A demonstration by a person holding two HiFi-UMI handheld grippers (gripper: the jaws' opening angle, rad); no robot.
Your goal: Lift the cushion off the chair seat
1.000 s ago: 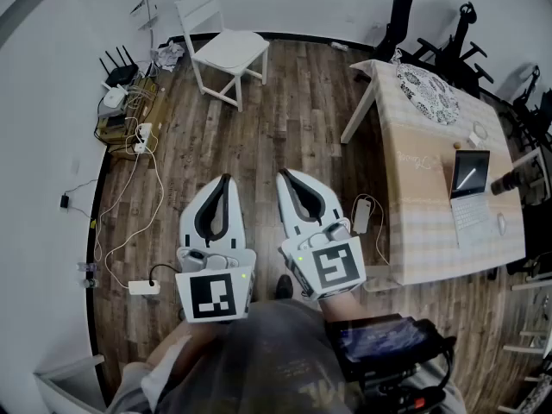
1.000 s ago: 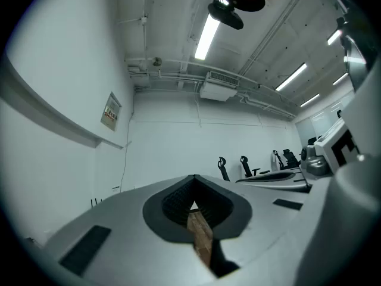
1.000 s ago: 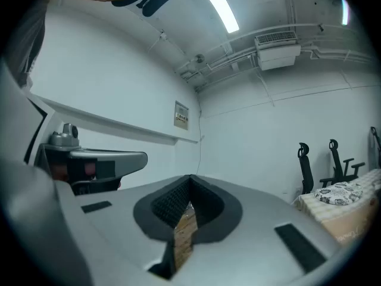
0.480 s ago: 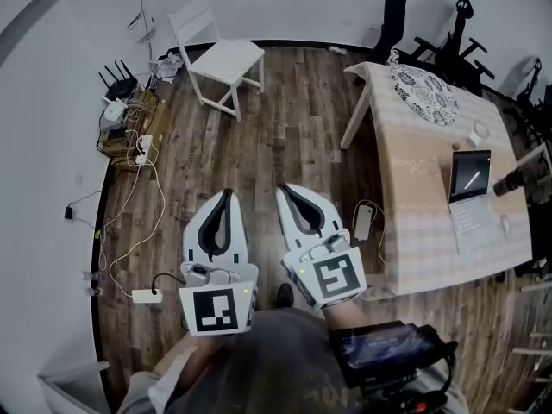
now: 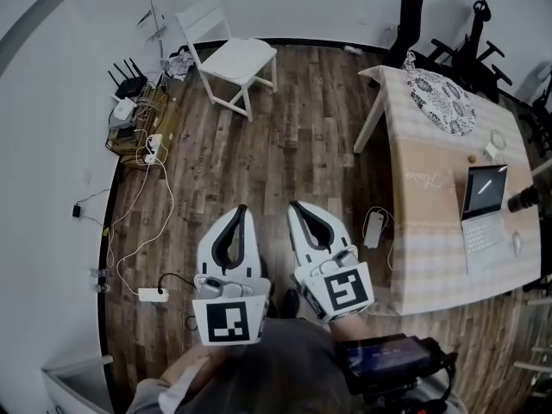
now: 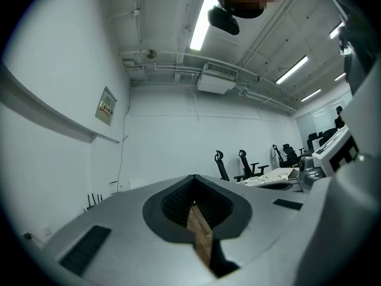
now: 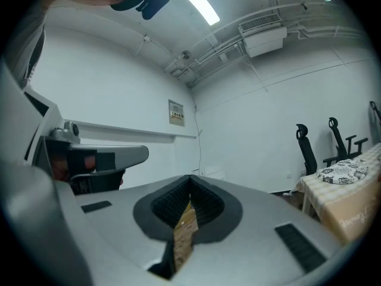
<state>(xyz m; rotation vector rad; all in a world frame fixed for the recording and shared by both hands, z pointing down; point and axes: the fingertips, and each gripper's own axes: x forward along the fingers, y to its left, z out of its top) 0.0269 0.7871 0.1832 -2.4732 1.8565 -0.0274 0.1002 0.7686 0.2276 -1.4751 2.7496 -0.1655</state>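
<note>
A white wooden chair stands by the far wall at upper left, and its seat is bare. A round cushion with a black-and-white pattern lies on the far end of the table; it also shows as the cushion in the right gripper view. My left gripper and right gripper hang side by side over the wood floor, close to the person and far from both chair and cushion. Both are shut with nothing in them. Each gripper's own view shows the left gripper and the right gripper with tips together.
An open laptop sits on the table. Black office chairs stand by the back wall. A router, boxes and tangled cables line the left wall, with a power strip on the floor. A white adaptor lies by the table.
Both shut grippers have drifted lower and a little to the right in the head view. The chair and table have shifted slightly in the frame as the person moved.
</note>
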